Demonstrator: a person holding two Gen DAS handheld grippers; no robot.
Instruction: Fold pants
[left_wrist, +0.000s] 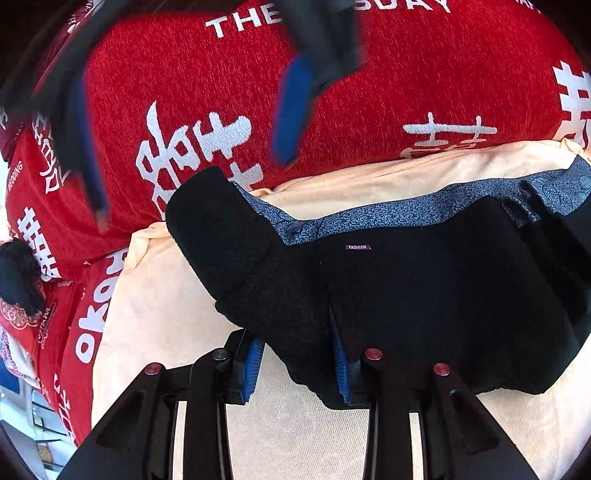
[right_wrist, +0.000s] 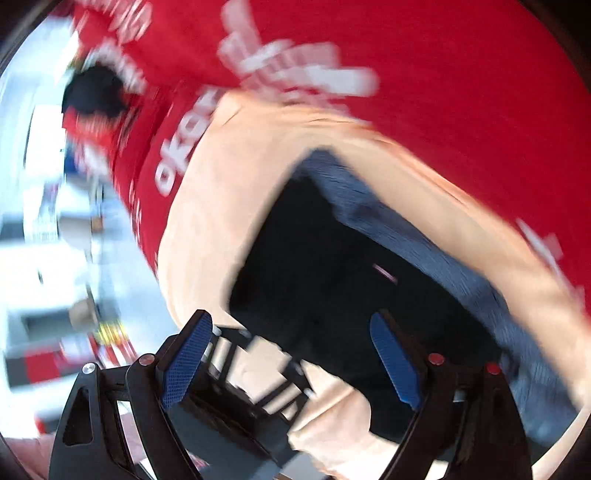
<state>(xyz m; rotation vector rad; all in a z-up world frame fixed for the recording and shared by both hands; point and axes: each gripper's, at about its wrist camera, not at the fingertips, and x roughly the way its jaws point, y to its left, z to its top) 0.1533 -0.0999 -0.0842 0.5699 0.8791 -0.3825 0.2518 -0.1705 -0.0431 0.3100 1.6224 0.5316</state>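
Observation:
The black pants (left_wrist: 406, 295) lie folded on a cream cloth (left_wrist: 166, 317), with a blue patterned lining (left_wrist: 369, 216) along the far edge and a small "FASHION" tag. My left gripper (left_wrist: 297, 363) sits at the near edge with black fabric between its blue pads (left_wrist: 252, 365). My right gripper (right_wrist: 291, 363) is open and empty, held above the pants (right_wrist: 332, 280); it also shows blurred in the left wrist view (left_wrist: 192, 147), up over the red blanket.
A red blanket (left_wrist: 369, 92) with white characters covers the surface behind and left of the cream cloth. A small black item (left_wrist: 18, 273) lies at the far left. The room floor and furniture show blurred at the left of the right wrist view (right_wrist: 55, 221).

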